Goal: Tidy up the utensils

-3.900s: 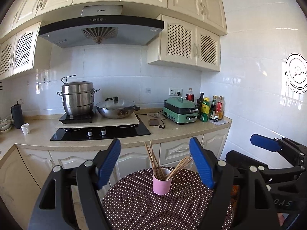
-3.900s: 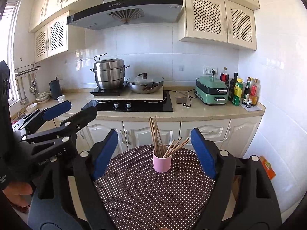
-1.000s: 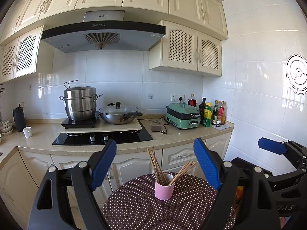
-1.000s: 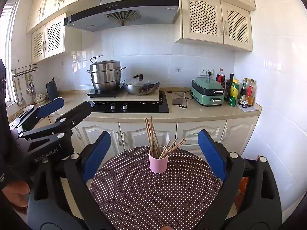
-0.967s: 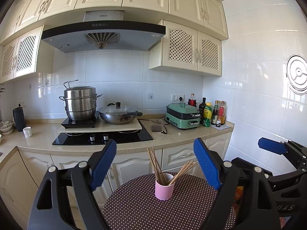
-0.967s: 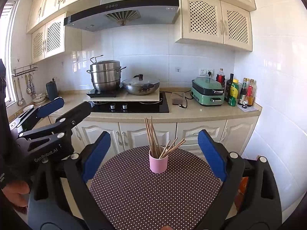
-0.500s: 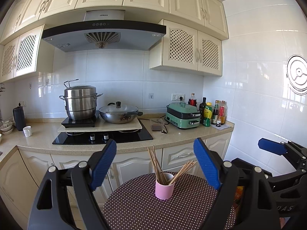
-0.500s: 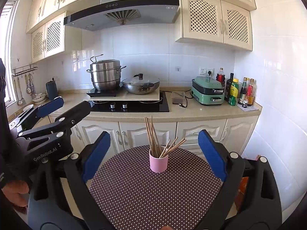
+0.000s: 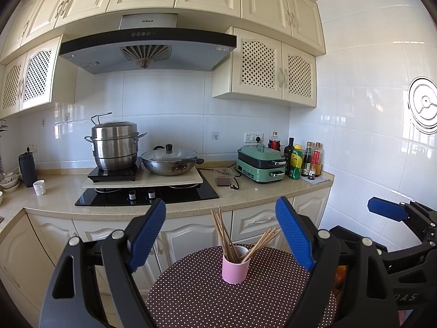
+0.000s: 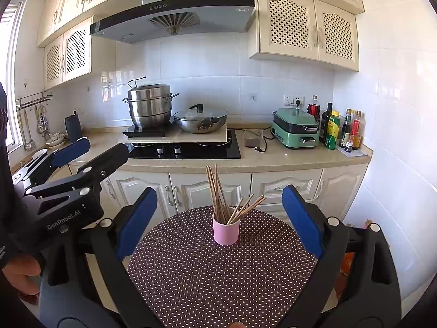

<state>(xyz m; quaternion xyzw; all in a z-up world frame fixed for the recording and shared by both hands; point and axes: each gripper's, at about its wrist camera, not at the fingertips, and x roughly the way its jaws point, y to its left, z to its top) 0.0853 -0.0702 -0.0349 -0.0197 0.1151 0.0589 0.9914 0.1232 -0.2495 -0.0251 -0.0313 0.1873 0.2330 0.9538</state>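
I hold a two-finger gripper in each hand above a small round table (image 10: 191,273) covered in a brown cloth with white dots. My left gripper (image 9: 220,235) is released: its two blue-padded fingers (image 9: 147,235) stand wide apart with nothing pressed between them. My right gripper (image 10: 220,218) is likewise spread wide and grasps nothing. Both tools hang short of the table's far half and touch nothing on it. Toward the far side of the table stands a pink cup (image 10: 226,232), upright, holding a bundle of wooden chopsticks (image 10: 215,191). Most of the chopsticks stand nearly straight up on the left side of the cup, while a few lean out to the right over its rim. In the right-hand view my left gripper appears at the left edge, with my bare hand (image 10: 19,276) curled around its handle. Beyond the table runs a kitchen counter (image 9: 259,194) with cream cabinets under it. On the counter sit a black hob, a steel steamer pot (image 9: 114,145), a lidded wok (image 9: 170,161), a green electric cooker (image 9: 260,162) and a cluster of sauce bottles (image 9: 303,158).
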